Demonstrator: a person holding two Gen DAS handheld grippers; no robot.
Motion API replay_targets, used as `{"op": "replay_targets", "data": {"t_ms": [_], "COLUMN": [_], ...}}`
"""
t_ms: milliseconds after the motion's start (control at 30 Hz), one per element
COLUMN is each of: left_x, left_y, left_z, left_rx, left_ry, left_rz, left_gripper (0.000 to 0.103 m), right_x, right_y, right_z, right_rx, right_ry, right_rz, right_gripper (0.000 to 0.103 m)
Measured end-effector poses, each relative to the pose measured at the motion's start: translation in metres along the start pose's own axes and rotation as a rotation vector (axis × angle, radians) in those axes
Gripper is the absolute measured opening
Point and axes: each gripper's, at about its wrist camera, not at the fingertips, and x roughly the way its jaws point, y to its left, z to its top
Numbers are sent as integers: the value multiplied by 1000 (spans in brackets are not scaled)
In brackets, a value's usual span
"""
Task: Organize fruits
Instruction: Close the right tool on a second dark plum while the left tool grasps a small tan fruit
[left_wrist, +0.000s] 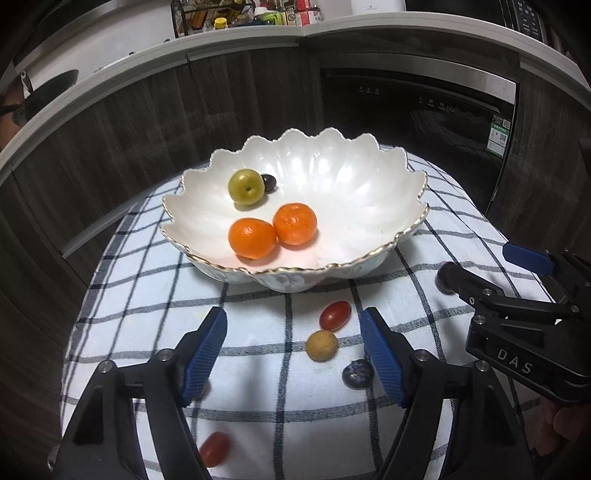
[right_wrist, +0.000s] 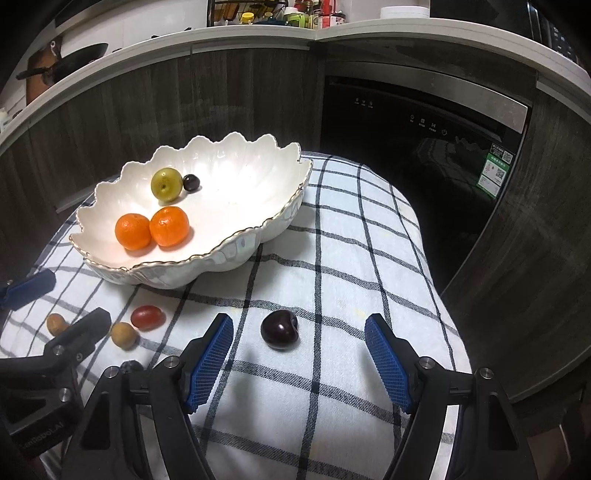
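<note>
Cherry next, into the bowl (right_wrist: 291, 206).
My right gripper (right_wrist: 299, 354) had wide fingers around the cherry (right_wrist: 279, 329); I should squeeze softly.

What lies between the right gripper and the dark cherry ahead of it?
Only bare checked cloth. In the right wrist view the dark cherry sits just beyond the open right gripper, nothing between them.

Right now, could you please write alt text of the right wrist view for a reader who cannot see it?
The open right tool hovers over a dark cherry lying on a checked cloth. Behind it to the left, a white scalloped bowl holds two oranges, a green fruit and one small dark fruit.
</note>
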Motion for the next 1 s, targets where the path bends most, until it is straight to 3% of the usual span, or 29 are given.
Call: {"op": "replay_targets", "data": {"t_ms": [300, 1000], "left_x": [16, 32], "left_y": [-1, -3], "left_z": [-4, -14], "left_rx": [-38, -55], "left_ry": [47, 111], "left_rz": [-25, -79], "left_gripper": [66, 47], "right_x": [9, 31], "right_y": [1, 7], "right_z": [0, 0], "right_rx": [-22, -14], "right_ry": [11, 74], "right_rz": [11, 61], "right_gripper": [74, 54]}}
